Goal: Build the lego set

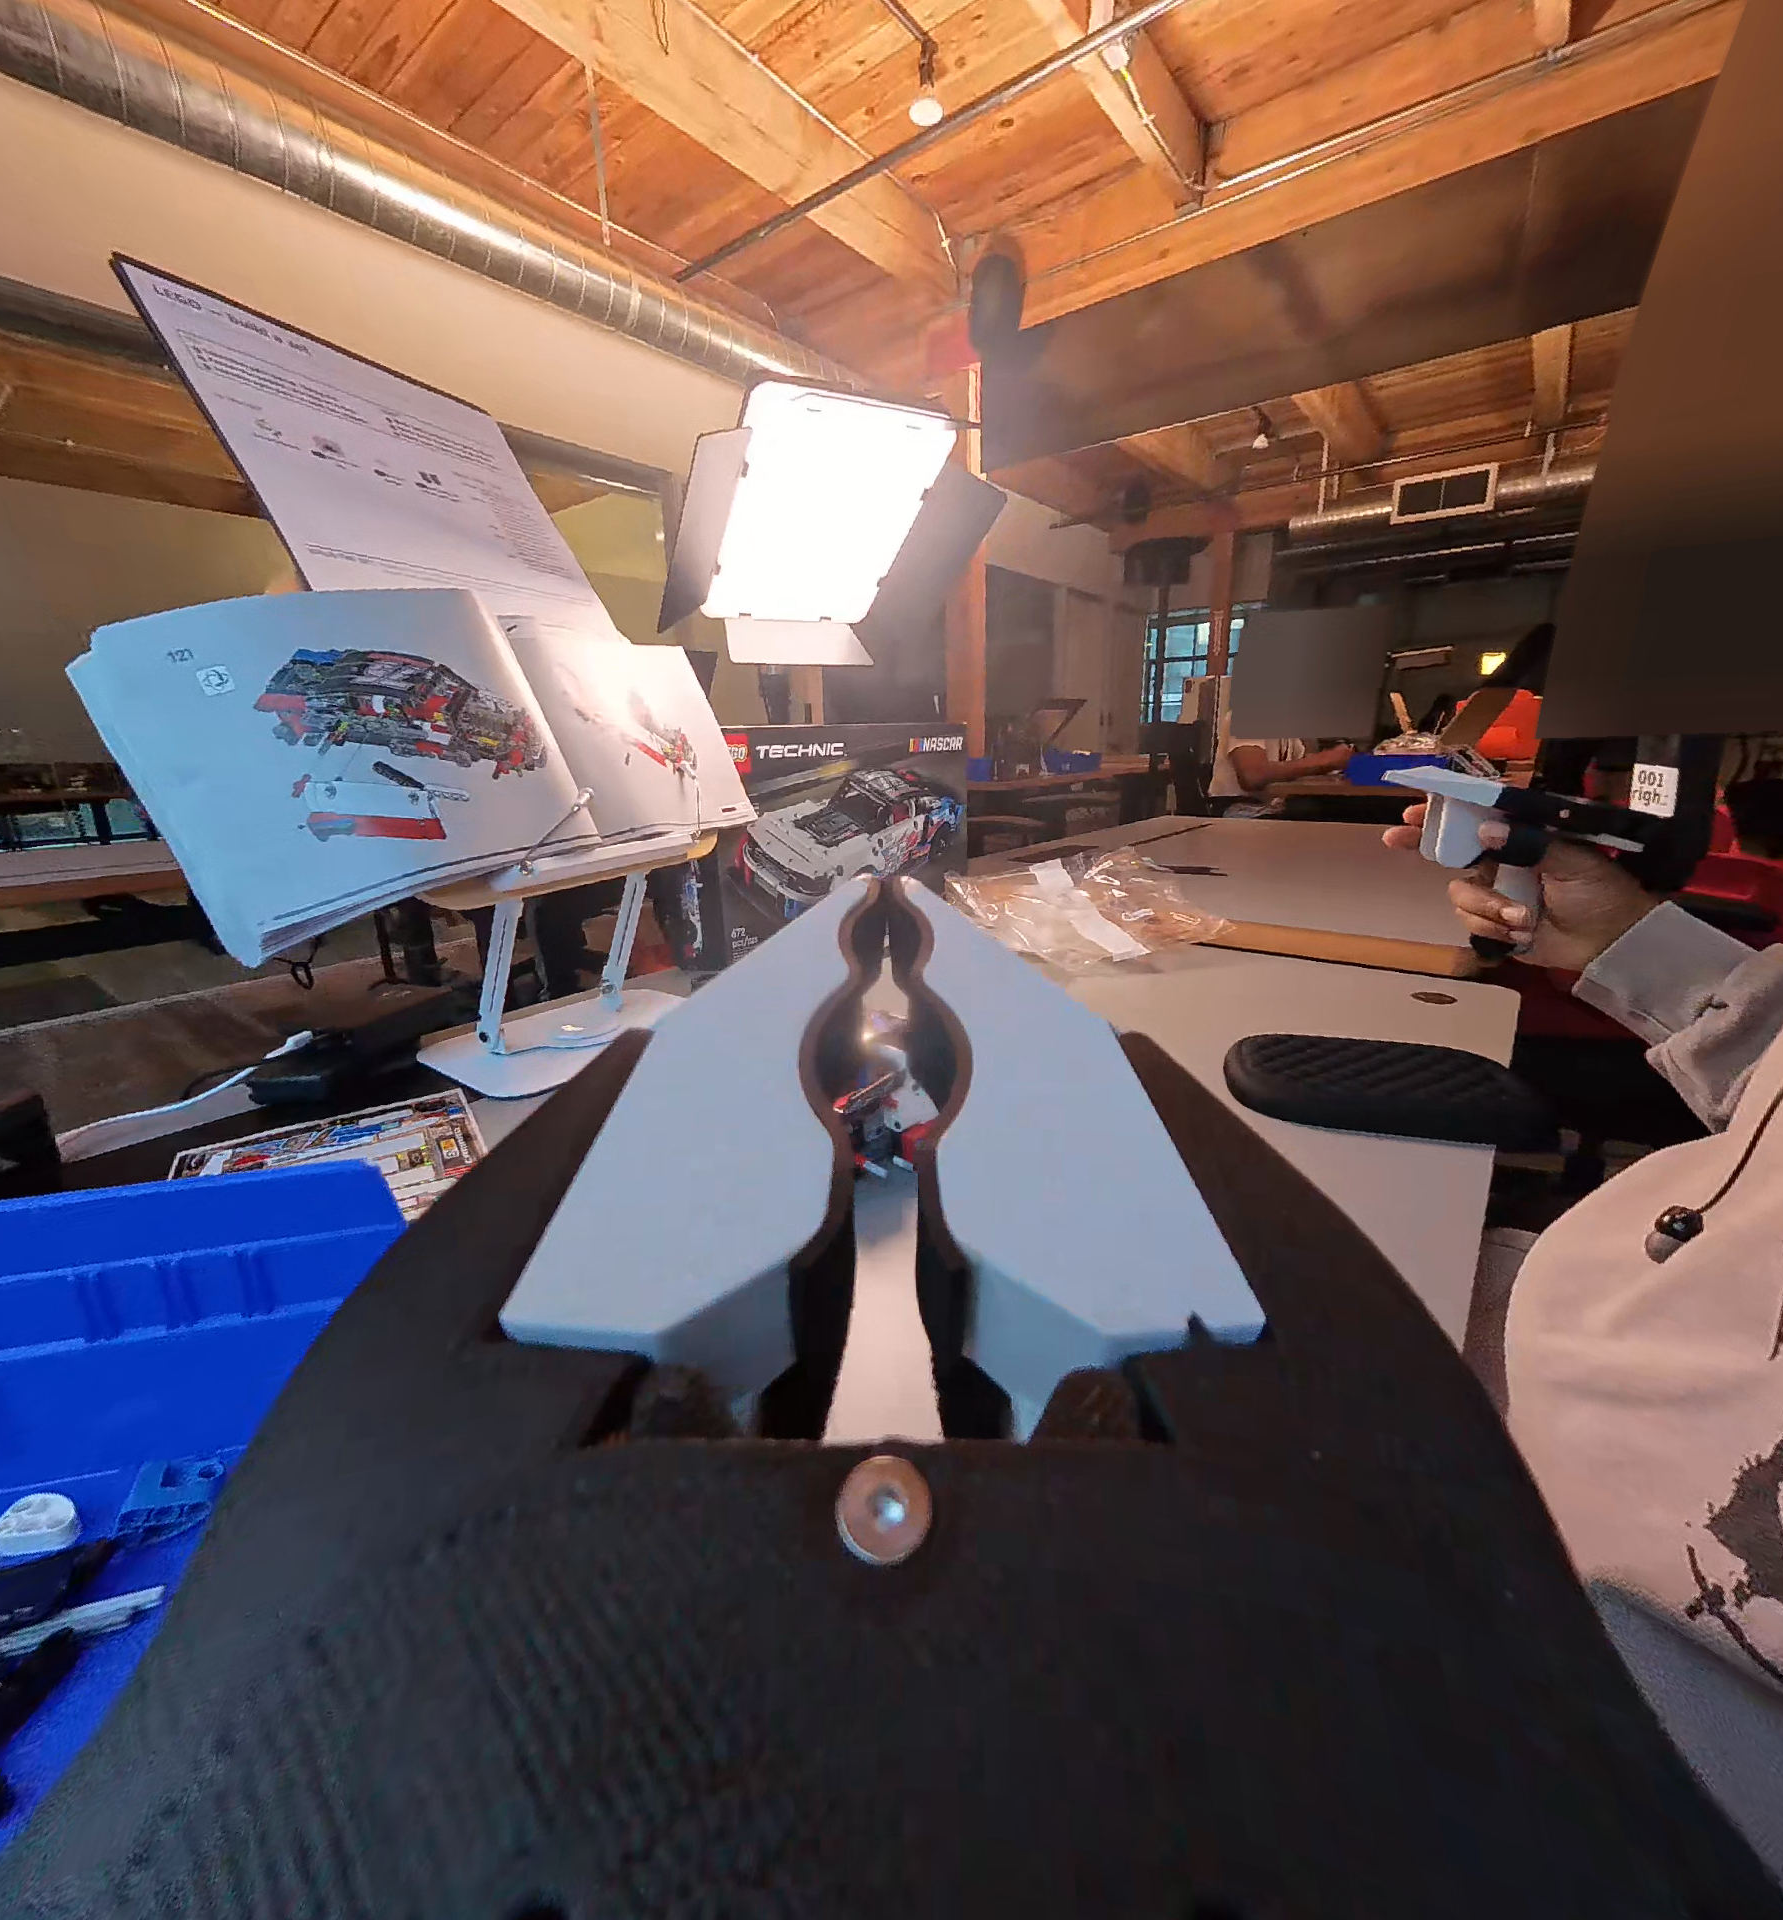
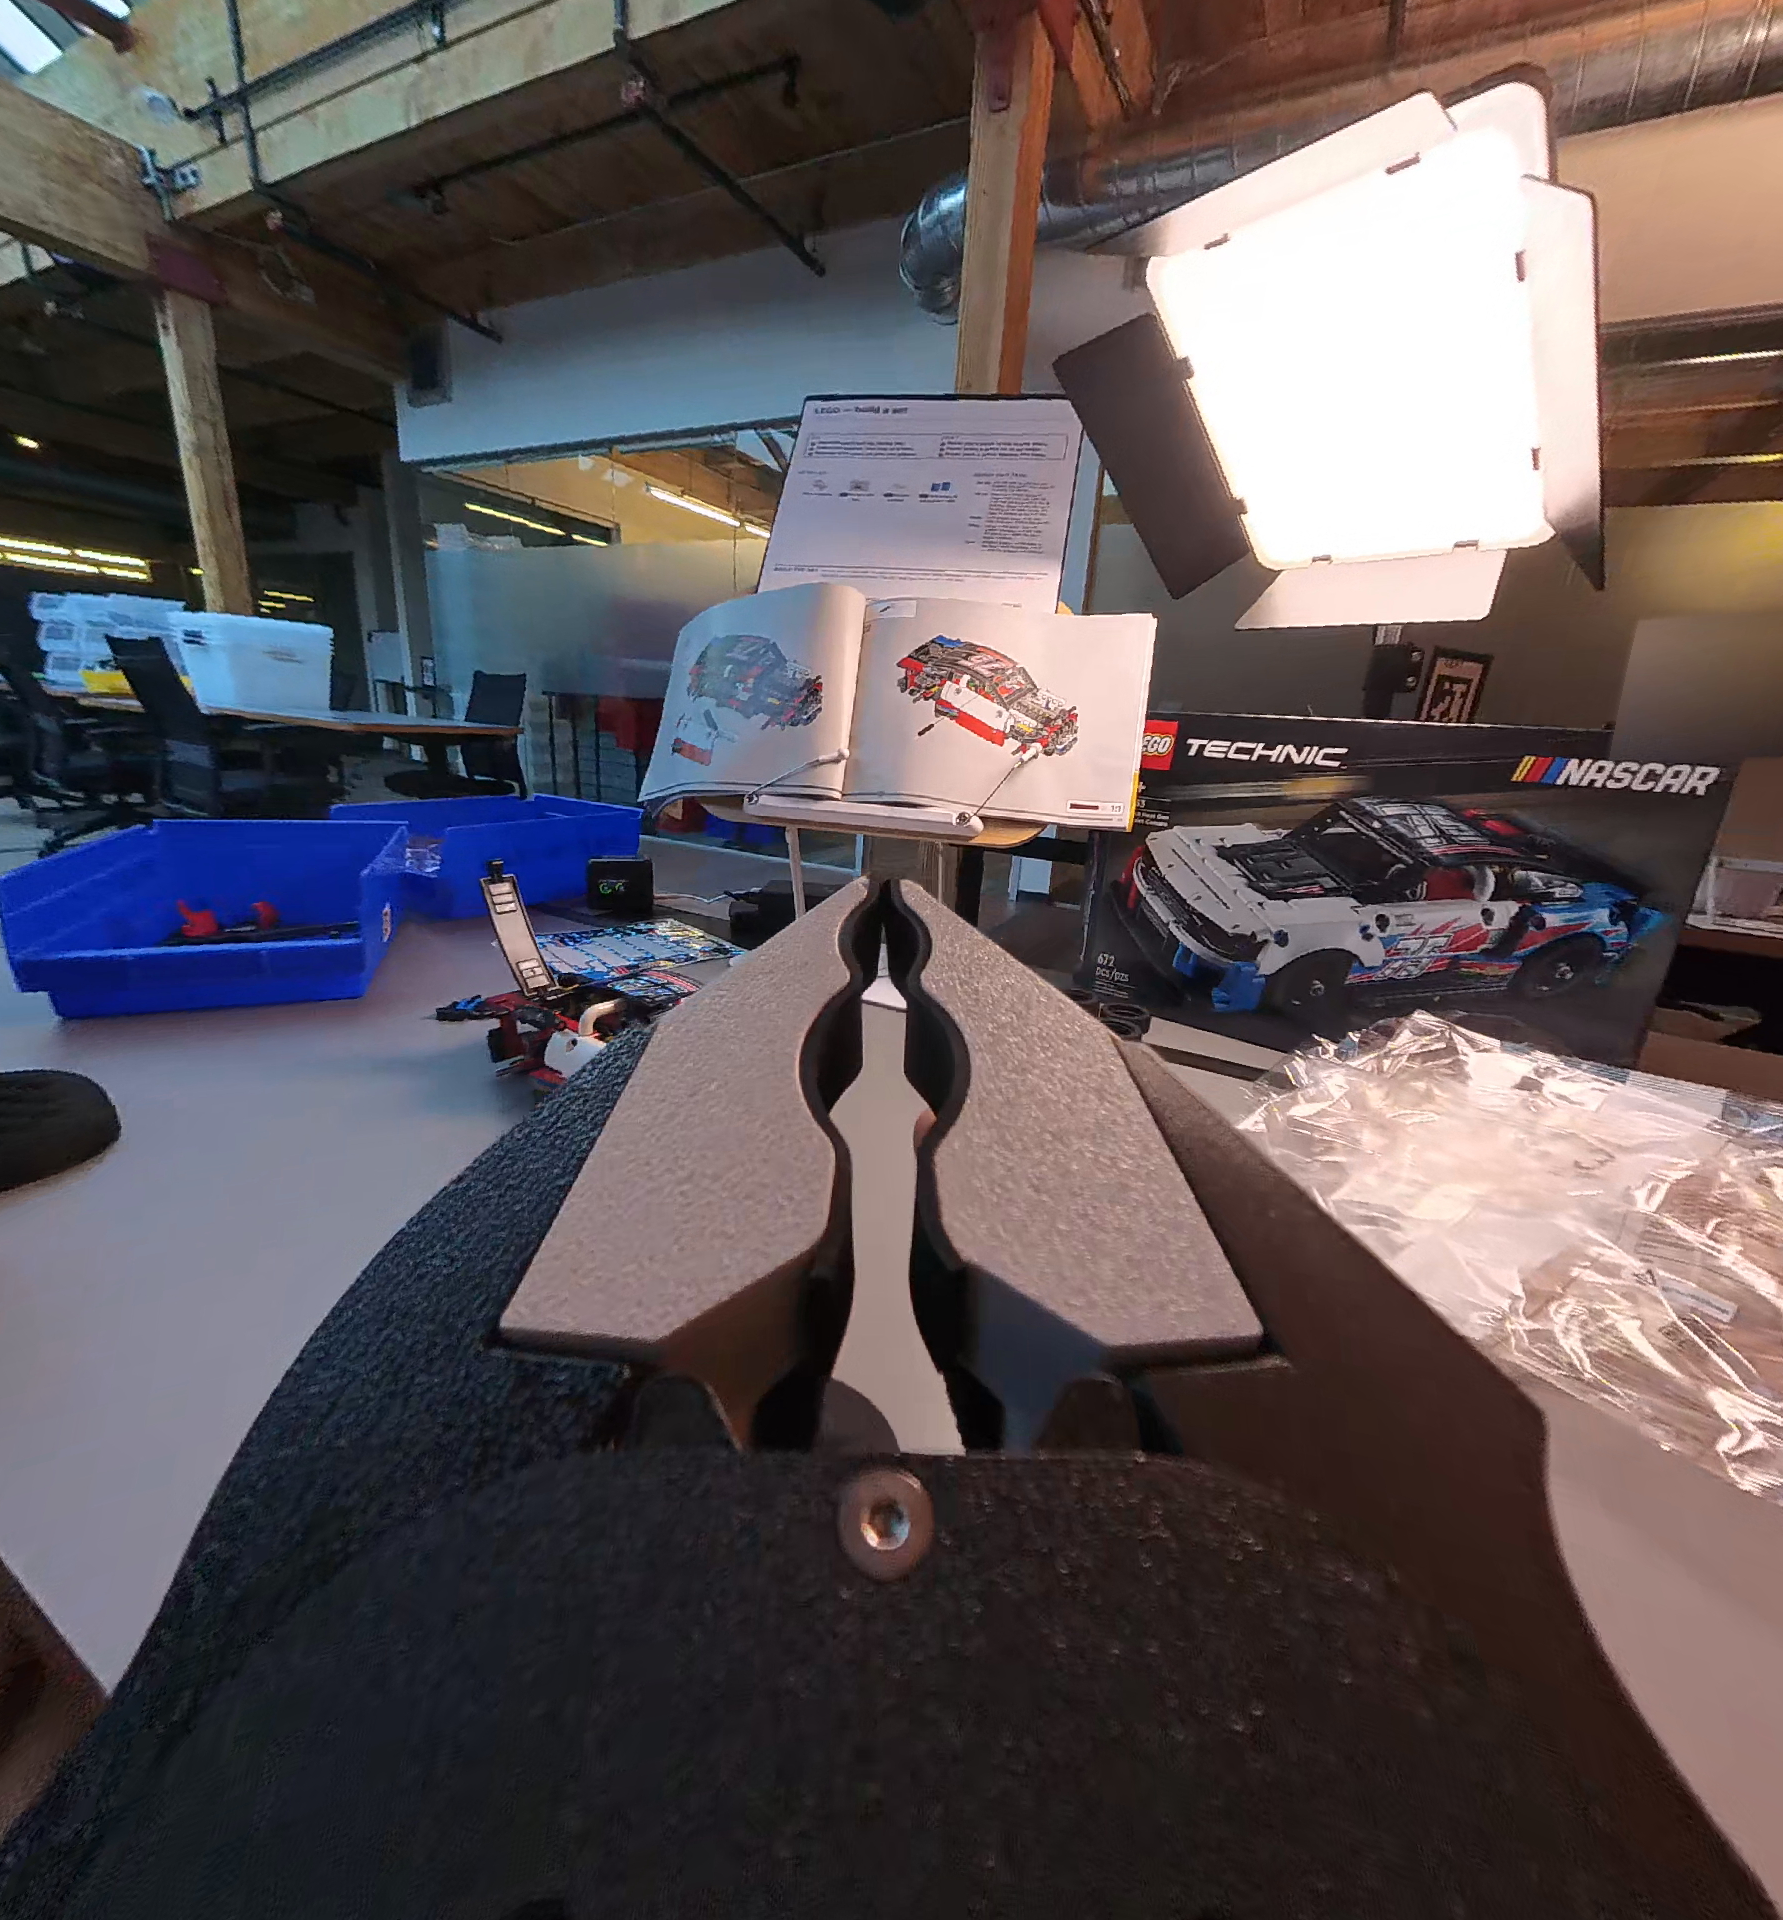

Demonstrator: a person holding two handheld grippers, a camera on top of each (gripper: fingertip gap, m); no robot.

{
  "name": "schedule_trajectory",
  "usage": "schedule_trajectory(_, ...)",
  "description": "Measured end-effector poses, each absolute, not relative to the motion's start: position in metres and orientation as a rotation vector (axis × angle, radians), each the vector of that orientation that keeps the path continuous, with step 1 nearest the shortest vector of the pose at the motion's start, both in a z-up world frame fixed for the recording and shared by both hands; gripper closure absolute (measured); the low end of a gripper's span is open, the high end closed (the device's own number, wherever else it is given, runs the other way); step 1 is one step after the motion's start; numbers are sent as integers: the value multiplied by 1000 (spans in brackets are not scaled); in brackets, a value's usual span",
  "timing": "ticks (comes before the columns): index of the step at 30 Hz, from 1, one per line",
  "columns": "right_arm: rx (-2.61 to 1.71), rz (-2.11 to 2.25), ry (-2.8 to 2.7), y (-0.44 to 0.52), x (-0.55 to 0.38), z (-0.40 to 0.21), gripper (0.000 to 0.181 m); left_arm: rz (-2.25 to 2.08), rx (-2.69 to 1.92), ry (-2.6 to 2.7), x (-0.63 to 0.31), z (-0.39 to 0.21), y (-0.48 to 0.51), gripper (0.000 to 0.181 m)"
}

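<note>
box (image 2: pixel 1386 883) right of booklet (image 2: pixel 908 707)

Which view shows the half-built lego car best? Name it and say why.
The right wrist view: the half-built lego car sits on the grey table left of the right gripper, partly cut off by it. In the left wrist view only a sliver shows between the left gripper's fingers.

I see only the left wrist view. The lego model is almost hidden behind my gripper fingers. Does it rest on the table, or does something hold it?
Observer: The lego model rests on the table; nothing touches it.
Operator: Is the right gripper open?
Observer: No, the right gripper is shut and empty.
Operator: I see one blue bin. Are there more?
Observer: Yes, a second blue bin stands behind the nearer blue bin.
</note>
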State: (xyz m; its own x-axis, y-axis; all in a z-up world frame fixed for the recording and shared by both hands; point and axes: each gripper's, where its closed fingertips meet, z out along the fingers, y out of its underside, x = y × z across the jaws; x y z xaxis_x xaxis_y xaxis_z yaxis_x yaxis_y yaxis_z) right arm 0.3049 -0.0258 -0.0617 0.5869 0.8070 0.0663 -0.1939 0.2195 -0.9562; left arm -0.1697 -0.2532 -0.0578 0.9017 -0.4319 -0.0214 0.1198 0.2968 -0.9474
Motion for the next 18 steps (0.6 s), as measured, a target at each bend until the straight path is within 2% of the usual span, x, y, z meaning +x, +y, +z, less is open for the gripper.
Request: schedule_trajectory(18, -1084, 827, -702, -42, 298, -55, 181, -390, -1191, 273, -170, -59, -253, 181)
